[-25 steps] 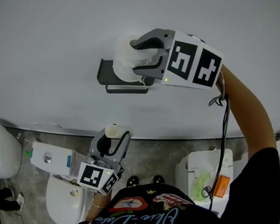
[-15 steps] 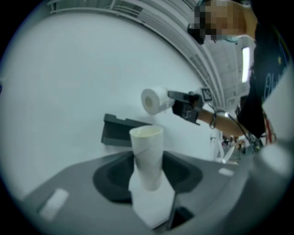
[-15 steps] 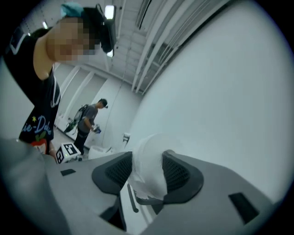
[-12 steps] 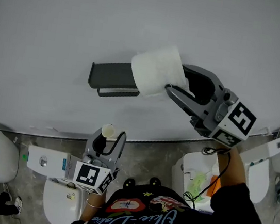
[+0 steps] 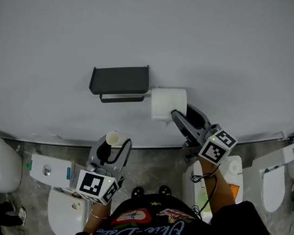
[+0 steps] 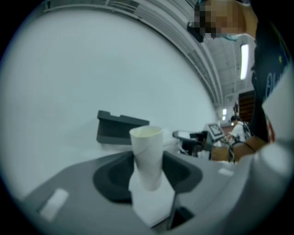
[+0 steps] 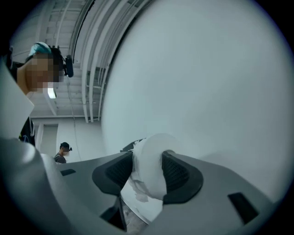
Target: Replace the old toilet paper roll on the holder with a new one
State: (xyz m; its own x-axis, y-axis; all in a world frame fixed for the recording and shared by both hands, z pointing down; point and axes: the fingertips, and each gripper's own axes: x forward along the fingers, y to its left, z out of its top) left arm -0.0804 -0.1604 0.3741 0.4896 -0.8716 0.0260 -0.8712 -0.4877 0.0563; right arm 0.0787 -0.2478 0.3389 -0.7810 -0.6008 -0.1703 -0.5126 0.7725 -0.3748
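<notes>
Roll swap, both rolls off the holder

Left gripper (image 5: 114, 143) is clamping the empty cardboard tube (image 5: 114, 137) upright, lower than the dark wall holder (image 5: 119, 80). The new toilet paper roll (image 5: 168, 104) is hanging just beside the holder's right end, with the right gripper (image 5: 183, 116) squeezing it between its jaws.

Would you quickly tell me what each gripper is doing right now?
Left gripper: closed on the cardboard tube.
Right gripper: closed on the paper roll.
</notes>
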